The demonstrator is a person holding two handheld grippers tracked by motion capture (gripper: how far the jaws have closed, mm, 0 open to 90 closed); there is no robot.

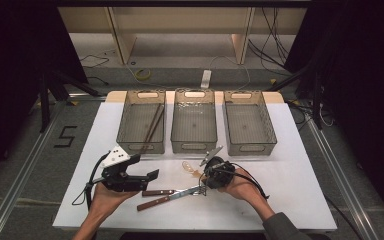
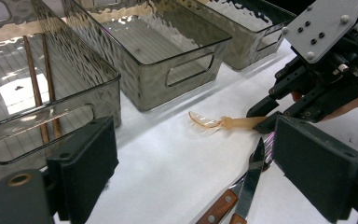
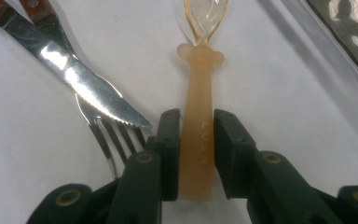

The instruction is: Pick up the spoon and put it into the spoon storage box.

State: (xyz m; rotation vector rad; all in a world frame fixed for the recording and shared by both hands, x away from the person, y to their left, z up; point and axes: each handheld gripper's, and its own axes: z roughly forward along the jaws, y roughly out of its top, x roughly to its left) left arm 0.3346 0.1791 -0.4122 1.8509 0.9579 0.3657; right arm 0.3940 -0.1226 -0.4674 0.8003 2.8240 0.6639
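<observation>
A translucent amber spoon (image 1: 187,166) lies on the white table top (image 1: 290,180), its bowl pointing toward the bins. My right gripper (image 1: 200,175) reaches it from the right. In the right gripper view its two black pads sit against both sides of the spoon's handle (image 3: 199,107), shut on it low over the table. My left gripper (image 1: 152,176) hovers at the left, held in a hand. Its jaws stand wide open (image 2: 191,154) with nothing between them, facing the spoon (image 2: 214,122) and the right gripper (image 2: 270,116).
A steak knife (image 3: 88,81) and a fork (image 3: 109,135), both wooden-handled (image 1: 155,202), lie crossed just beside the spoon. Three smoky clear bins stand in a row behind: left (image 1: 142,148) holding brown chopsticks (image 1: 152,125), middle (image 1: 194,146), right (image 1: 252,147).
</observation>
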